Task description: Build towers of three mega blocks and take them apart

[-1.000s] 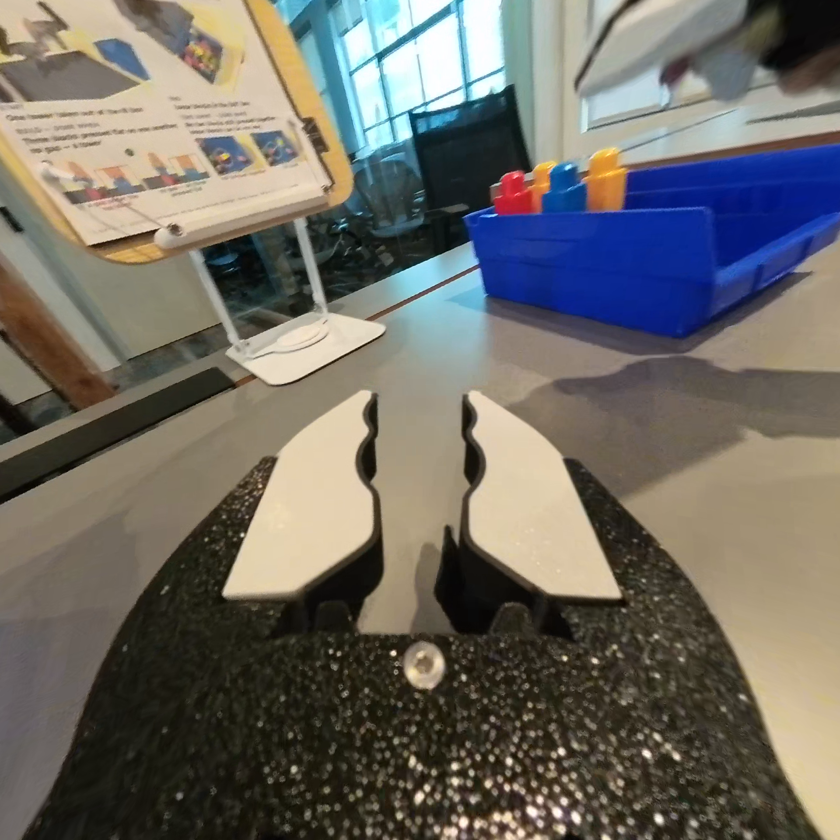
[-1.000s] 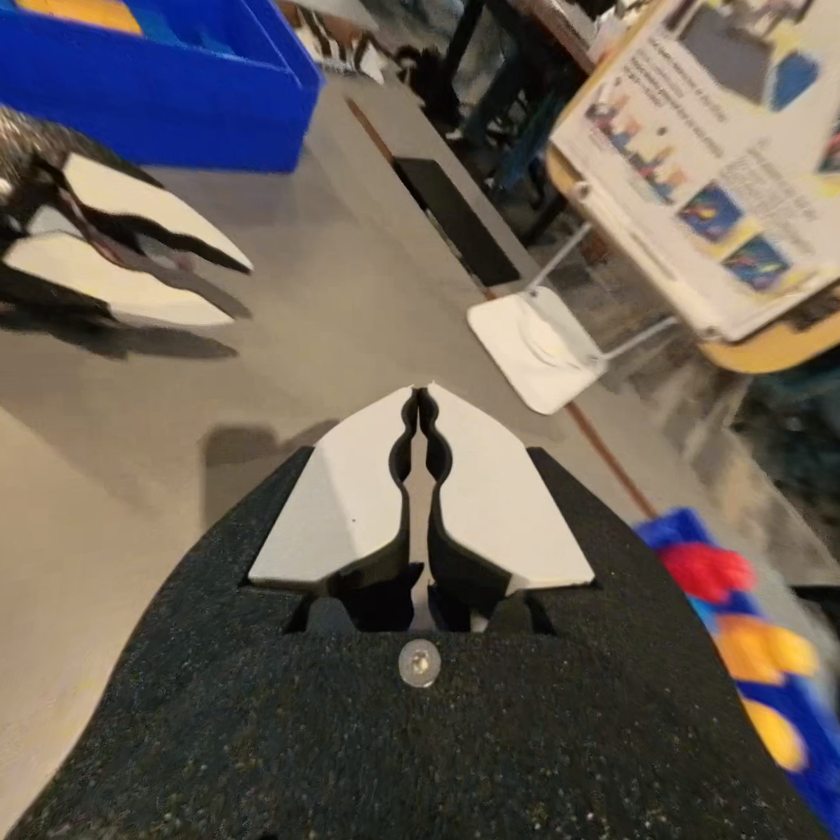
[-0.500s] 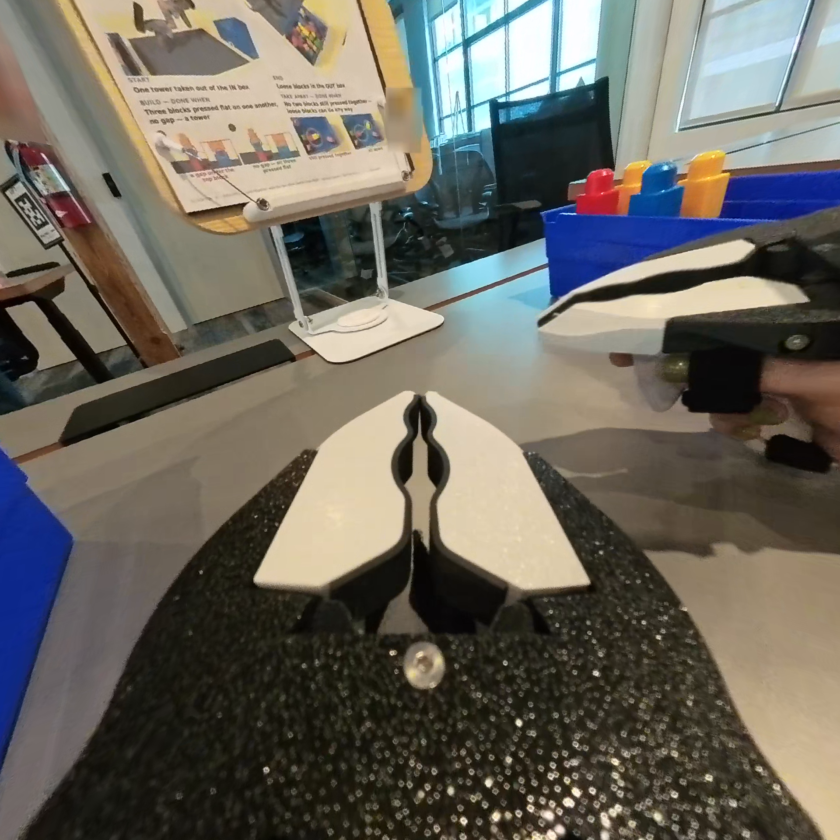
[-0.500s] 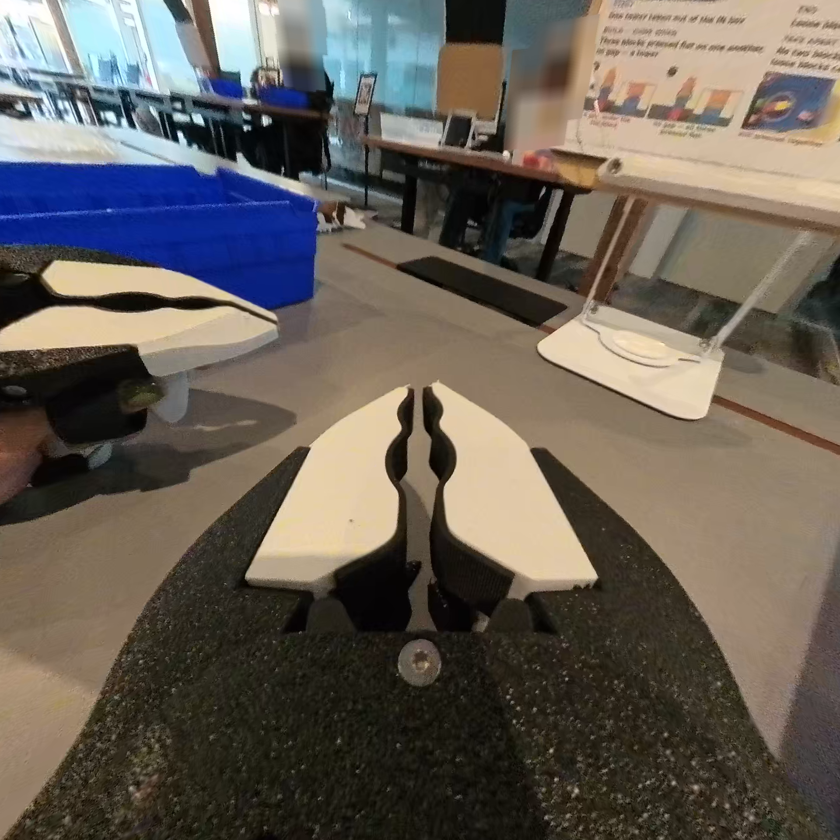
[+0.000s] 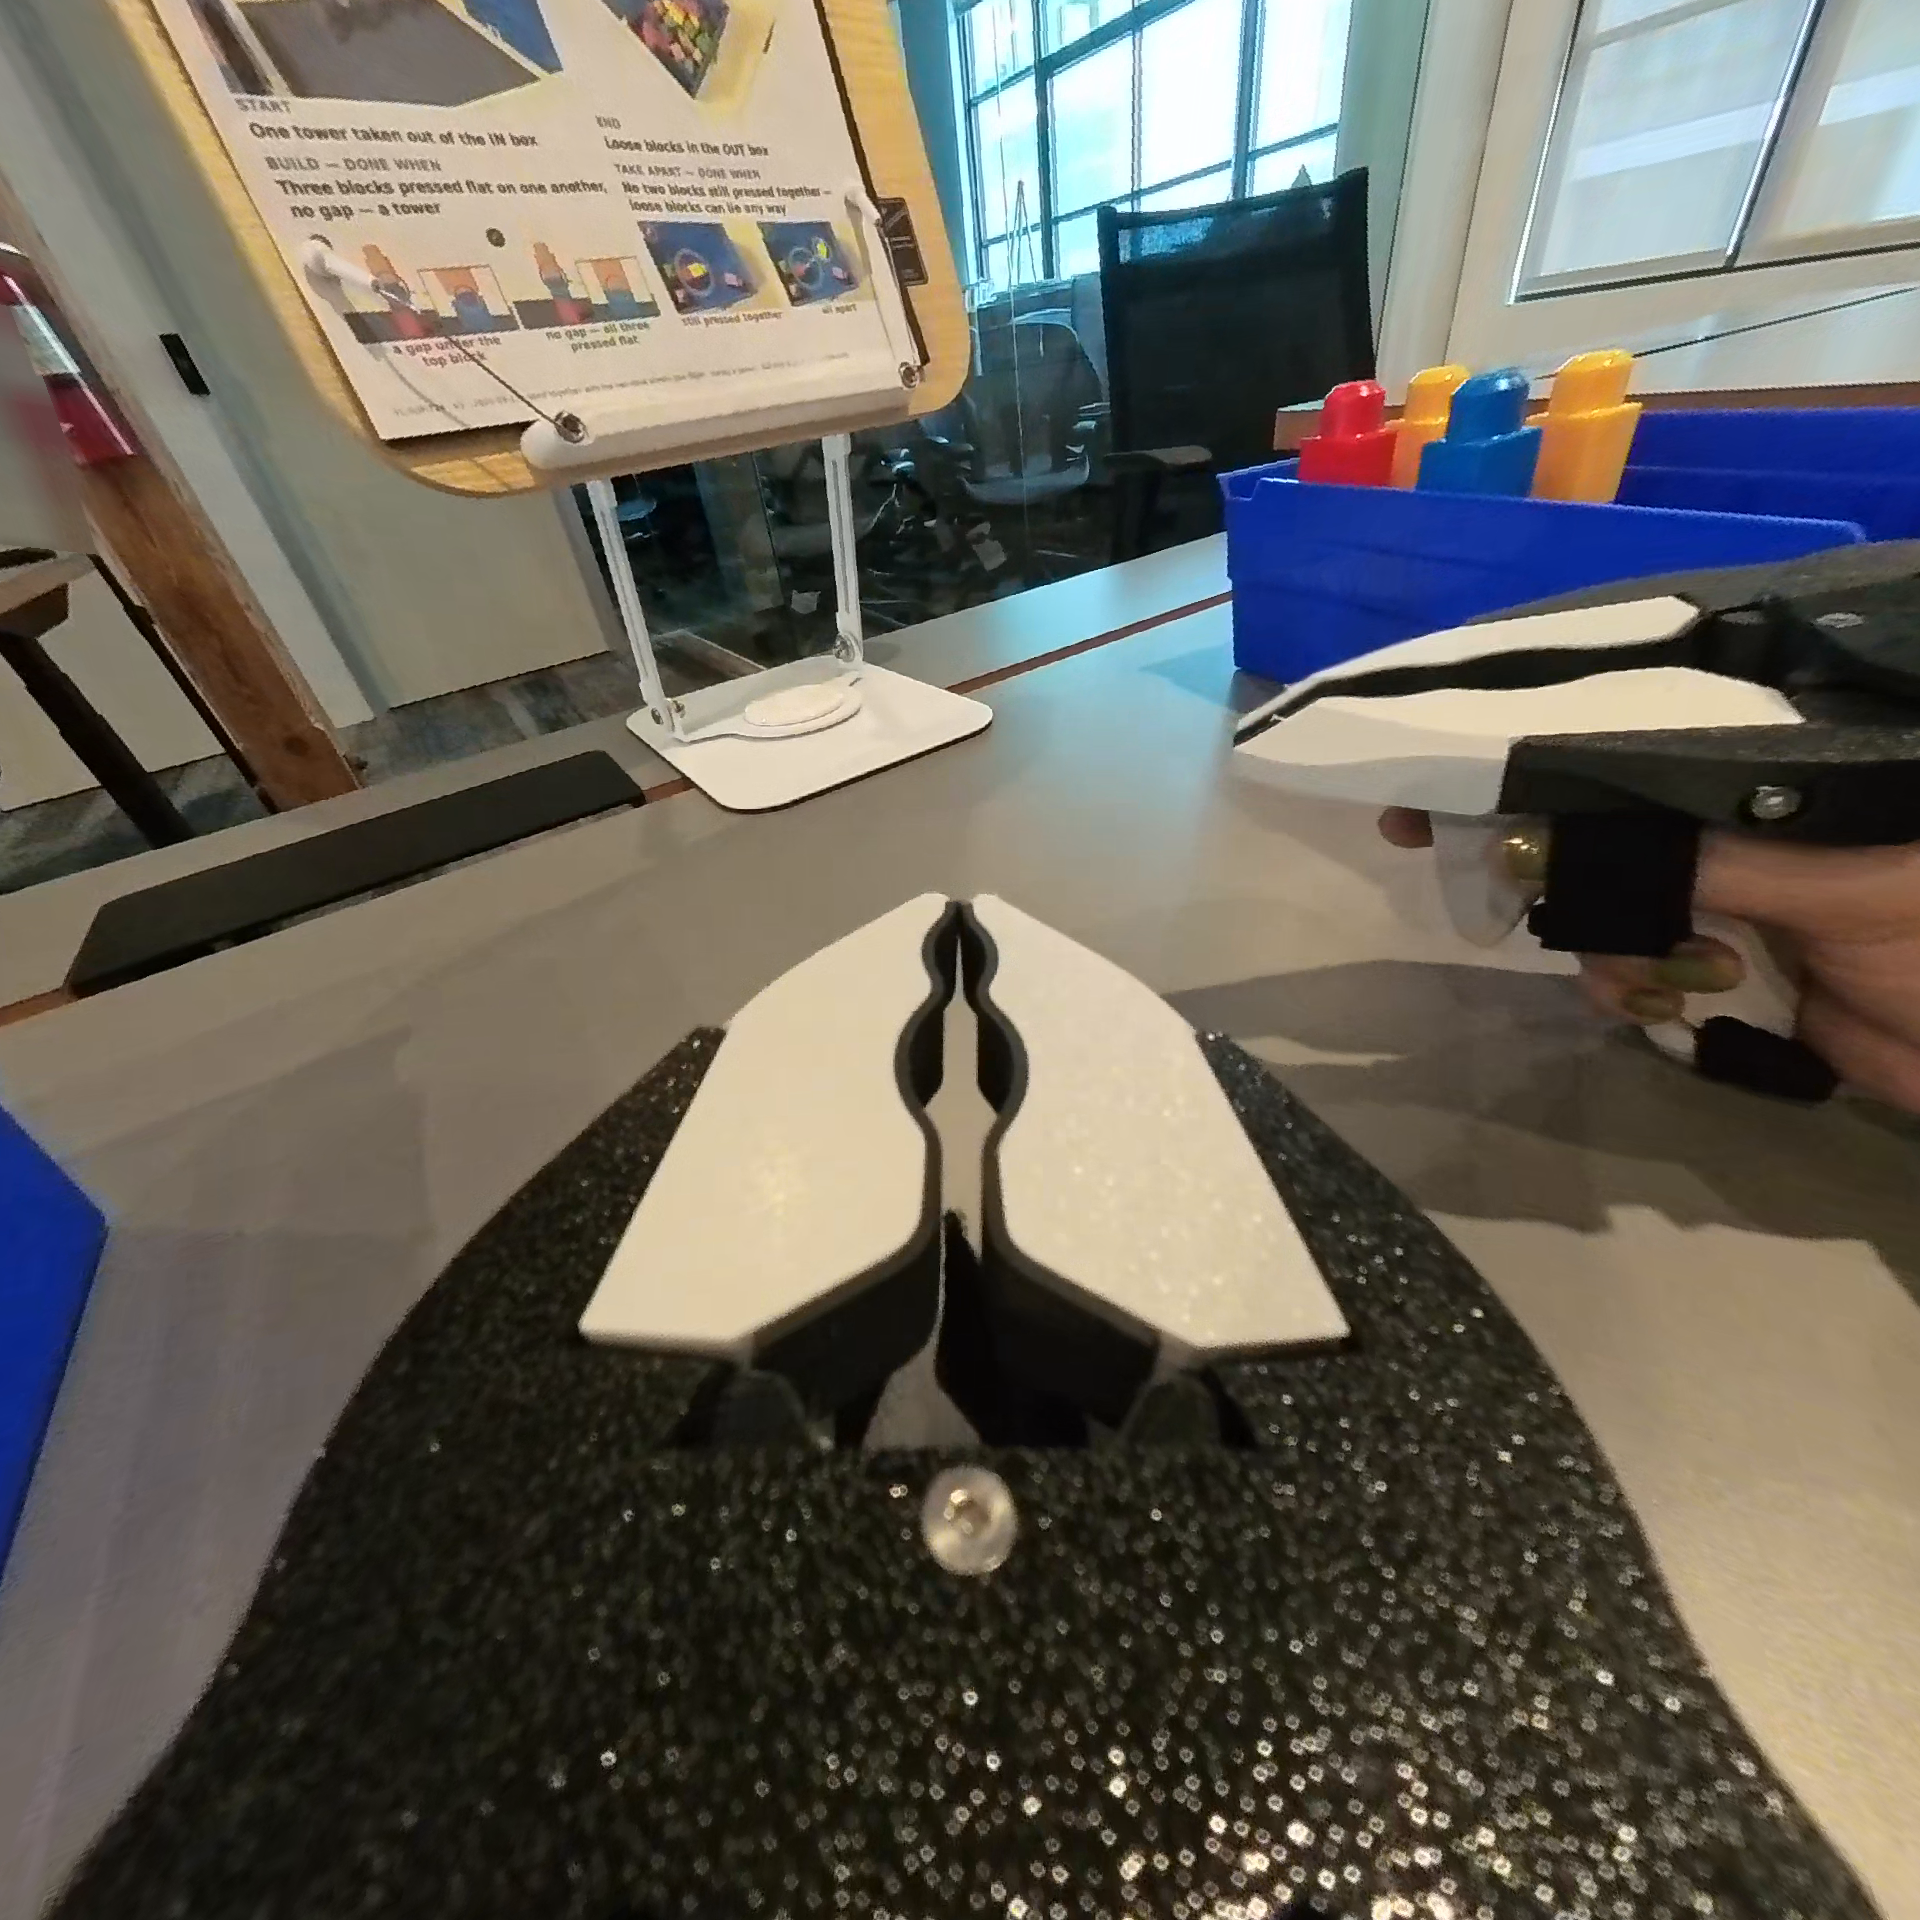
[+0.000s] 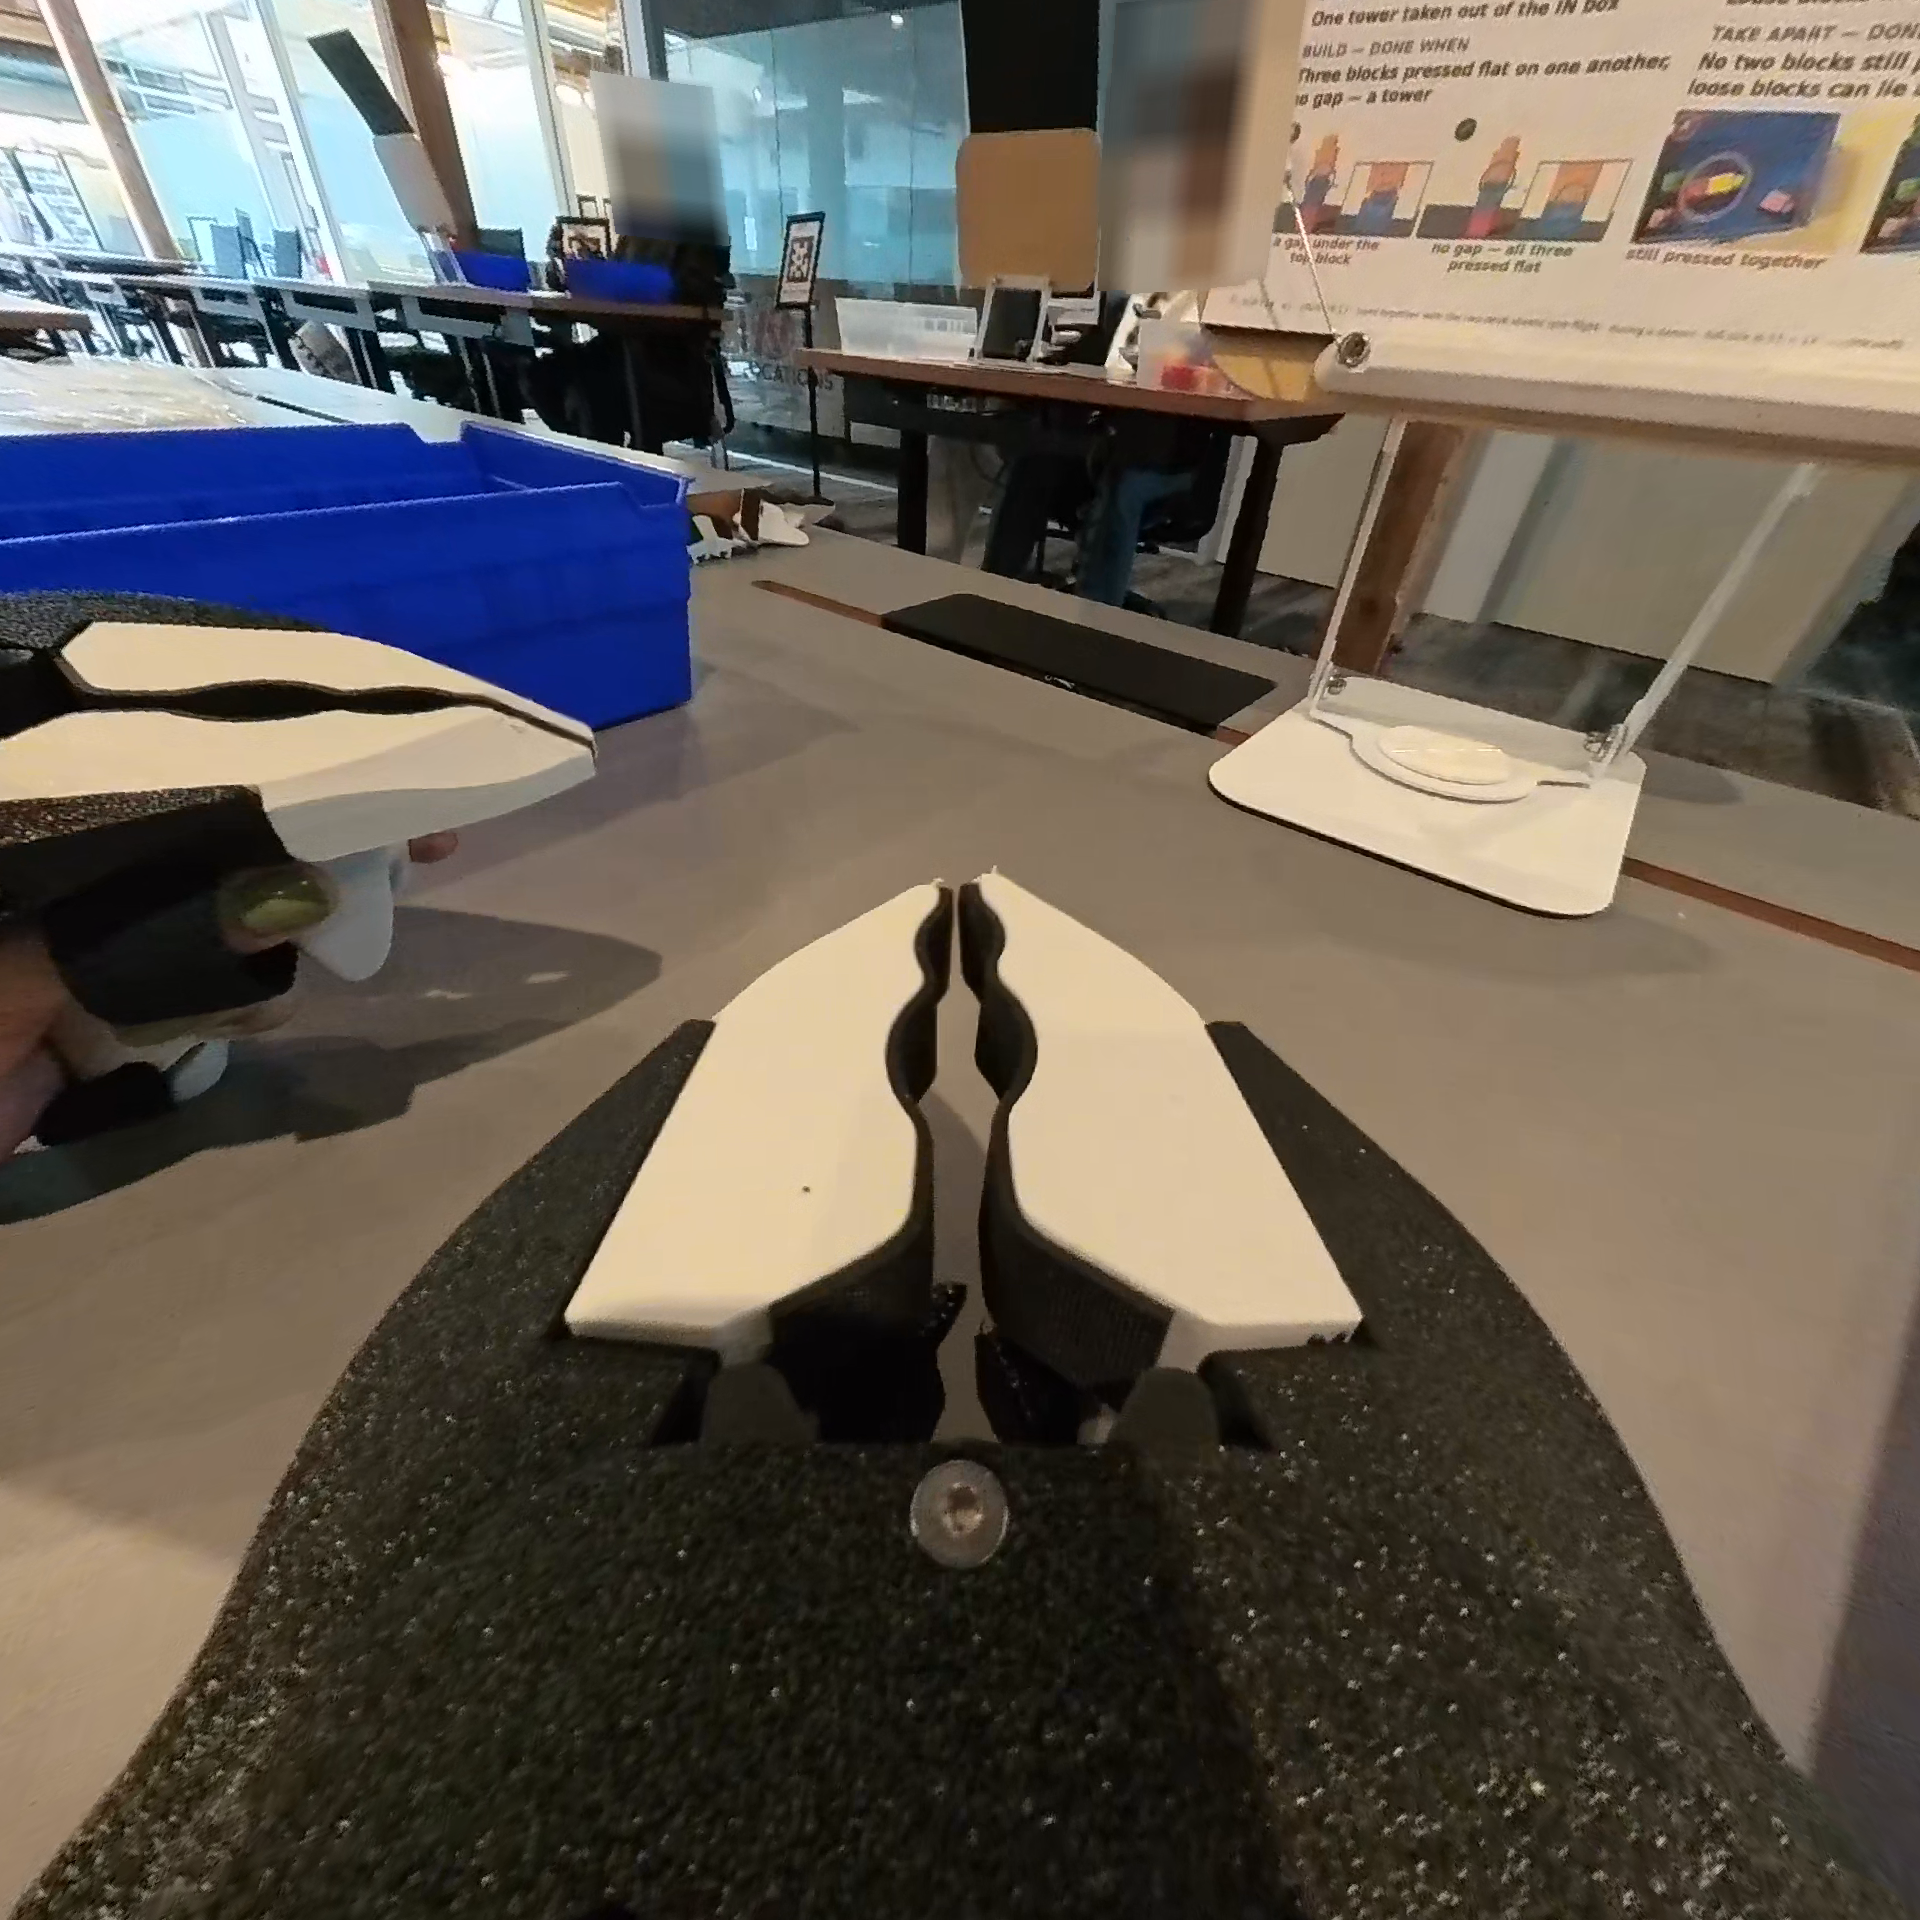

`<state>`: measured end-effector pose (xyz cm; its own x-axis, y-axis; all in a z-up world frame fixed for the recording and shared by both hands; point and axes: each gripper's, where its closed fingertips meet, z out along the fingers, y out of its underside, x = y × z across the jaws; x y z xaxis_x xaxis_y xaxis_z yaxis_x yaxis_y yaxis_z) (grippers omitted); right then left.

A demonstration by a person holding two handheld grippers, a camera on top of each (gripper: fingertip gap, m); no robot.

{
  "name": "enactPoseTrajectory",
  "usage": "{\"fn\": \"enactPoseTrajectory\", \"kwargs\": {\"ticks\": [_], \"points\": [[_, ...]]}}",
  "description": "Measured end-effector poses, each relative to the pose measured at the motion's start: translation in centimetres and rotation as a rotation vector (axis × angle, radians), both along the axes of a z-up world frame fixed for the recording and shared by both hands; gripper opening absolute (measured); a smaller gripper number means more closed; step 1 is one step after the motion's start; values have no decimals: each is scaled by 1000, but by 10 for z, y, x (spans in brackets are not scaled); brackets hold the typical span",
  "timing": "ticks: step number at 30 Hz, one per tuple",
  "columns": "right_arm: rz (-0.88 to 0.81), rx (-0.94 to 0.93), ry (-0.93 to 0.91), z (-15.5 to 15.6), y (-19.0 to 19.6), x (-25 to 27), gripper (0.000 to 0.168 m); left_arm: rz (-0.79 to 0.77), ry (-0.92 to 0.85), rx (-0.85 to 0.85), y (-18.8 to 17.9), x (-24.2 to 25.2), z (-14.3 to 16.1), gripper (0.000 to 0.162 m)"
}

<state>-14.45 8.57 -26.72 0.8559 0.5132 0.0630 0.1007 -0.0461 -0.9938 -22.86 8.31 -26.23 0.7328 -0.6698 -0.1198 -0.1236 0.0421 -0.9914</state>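
Observation:
Several mega blocks, red (image 5: 1345, 431), yellow (image 5: 1584, 421) and blue (image 5: 1486, 431), stand upright in a blue bin (image 5: 1455, 582) at the far right of the grey table in the left wrist view. My left gripper (image 5: 961, 909) is shut and empty, low over the table. My right gripper (image 6: 956, 888) is shut and empty, also low over the table. Each gripper shows in the other's view, hand-held and shut: the right one (image 5: 1247, 727) in the left wrist view, the left one (image 6: 582, 743) in the right wrist view. The two point toward each other.
A white stand (image 5: 821, 727) holding an instruction board (image 5: 582, 208) sits at the table's far edge. A black strip (image 5: 343, 873) lies beside it. Another blue bin (image 6: 416, 561) stands on the left behind the left gripper. A blue edge (image 5: 42, 1247) shows at the left. Spacing between my two grippers at the tips: around 9 cm.
Both grippers swung round to face the instruction stand and steadied. The left gripper's fingers went from apart to shut. The right gripper came down level on the right.

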Motion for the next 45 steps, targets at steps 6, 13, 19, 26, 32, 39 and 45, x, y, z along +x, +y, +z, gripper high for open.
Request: {"fn": "enactPoseTrajectory", "kwargs": {"ticks": [6,13,19,26,32,39,45], "points": [[34,-13,13,-1,-1,-2,0,-13,21,8,-2,3,-1,0],[21,-18,-5,-3,0,-2,1,-21,56,33,-4,4,-1,0],[-33,-22,-38,-6,6,1,2,44,-15,94,-22,-30,49,0],[-27,-41,-48,-8,7,0,33,285,34,78,-16,-131,109,1],[-14,-41,-66,-9,6,-3,36,488,177,-158,68,-231,82,36],[-16,-29,-108,-11,5,-6,34,442,381,-428,140,-250,-3,56],[-12,-26,-126,-12,5,-8,33,420,460,-473,165,-241,-31,55]]}}
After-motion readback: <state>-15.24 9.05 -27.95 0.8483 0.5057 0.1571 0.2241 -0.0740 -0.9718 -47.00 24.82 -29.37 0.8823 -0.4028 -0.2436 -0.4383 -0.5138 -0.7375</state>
